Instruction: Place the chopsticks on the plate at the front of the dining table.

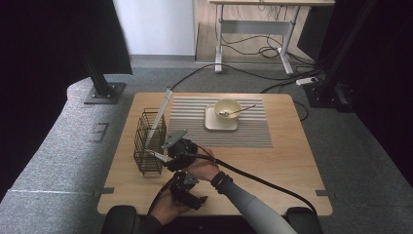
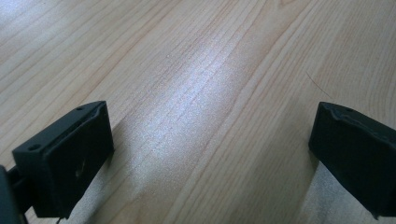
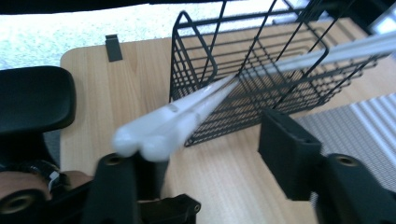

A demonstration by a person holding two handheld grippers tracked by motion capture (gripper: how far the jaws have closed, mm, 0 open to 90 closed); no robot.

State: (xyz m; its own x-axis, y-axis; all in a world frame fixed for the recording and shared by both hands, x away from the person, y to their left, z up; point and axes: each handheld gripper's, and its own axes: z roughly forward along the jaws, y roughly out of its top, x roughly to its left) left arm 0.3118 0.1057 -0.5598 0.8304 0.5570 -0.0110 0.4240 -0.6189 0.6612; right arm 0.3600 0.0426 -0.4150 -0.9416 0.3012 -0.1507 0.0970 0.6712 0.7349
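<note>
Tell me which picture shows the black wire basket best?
The right gripper view: the black wire basket is close, its grid sharp, white chopsticks poking out. The high view shows the basket small, beside the right gripper. The left gripper view faces bare wooden table.

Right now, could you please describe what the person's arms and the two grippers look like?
Both grippers, left gripper and right gripper, are black with blocky black jaws. The right one carries a grey three-cornered plate and trails a black cable. The right arm wears a grey sleeve and dark wristbands.

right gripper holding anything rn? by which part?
Not gripped, as far as I can tell. The white chopsticks' thick ends lie against one jaw of the right gripper; the other jaw stands apart. Left gripper open, empty.
</note>
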